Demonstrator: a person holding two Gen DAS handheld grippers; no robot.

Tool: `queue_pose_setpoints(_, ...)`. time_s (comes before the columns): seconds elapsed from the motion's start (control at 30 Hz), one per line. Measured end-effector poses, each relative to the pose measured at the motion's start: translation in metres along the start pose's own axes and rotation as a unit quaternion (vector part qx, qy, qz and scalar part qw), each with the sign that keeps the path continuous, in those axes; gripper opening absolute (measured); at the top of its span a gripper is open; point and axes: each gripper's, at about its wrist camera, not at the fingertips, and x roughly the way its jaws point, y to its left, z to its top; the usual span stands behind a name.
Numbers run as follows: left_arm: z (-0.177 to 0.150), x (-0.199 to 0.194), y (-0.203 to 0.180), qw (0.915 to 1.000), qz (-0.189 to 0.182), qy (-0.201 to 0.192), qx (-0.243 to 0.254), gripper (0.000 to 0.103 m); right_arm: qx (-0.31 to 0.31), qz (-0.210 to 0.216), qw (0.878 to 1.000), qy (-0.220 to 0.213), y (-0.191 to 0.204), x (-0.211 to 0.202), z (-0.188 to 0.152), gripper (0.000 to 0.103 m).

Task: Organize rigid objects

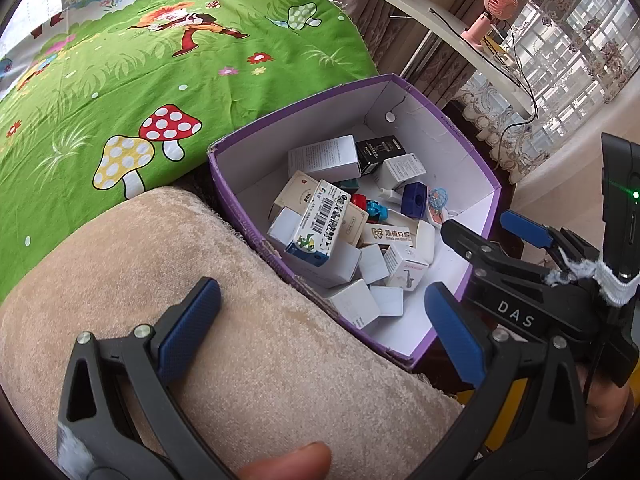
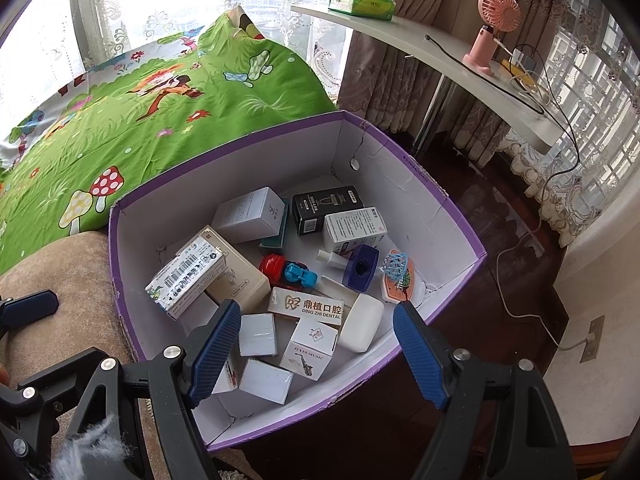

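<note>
A purple cardboard box (image 1: 472,152) (image 2: 432,188) holds several small cartons, a black carton (image 2: 326,208), a white soap-like case (image 2: 360,326), a blue sharpener (image 2: 360,268) and a red and blue toy (image 2: 290,270). My left gripper (image 1: 324,328) is open and empty over the beige cushion (image 1: 240,360), left of the box. My right gripper (image 2: 316,346) is open and empty above the box's near end; it also shows in the left wrist view (image 1: 486,228).
A green mushroom-print blanket (image 1: 120,92) (image 2: 140,108) lies behind the cushion and box. A white curved shelf (image 2: 440,56) carries a pink fan (image 2: 492,28), cables and a green tissue pack (image 2: 362,0). Dark floor (image 2: 480,320) lies right of the box.
</note>
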Motion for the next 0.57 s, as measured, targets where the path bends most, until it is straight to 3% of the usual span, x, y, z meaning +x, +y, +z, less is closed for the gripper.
queue_pose_setpoints(0.57,0.0001,0.001,0.0005,1.0,0.001,-0.002,0.001,0.102,0.002,0.0,1.0,0.004,-0.0009,0.0042,-0.0021,0.079)
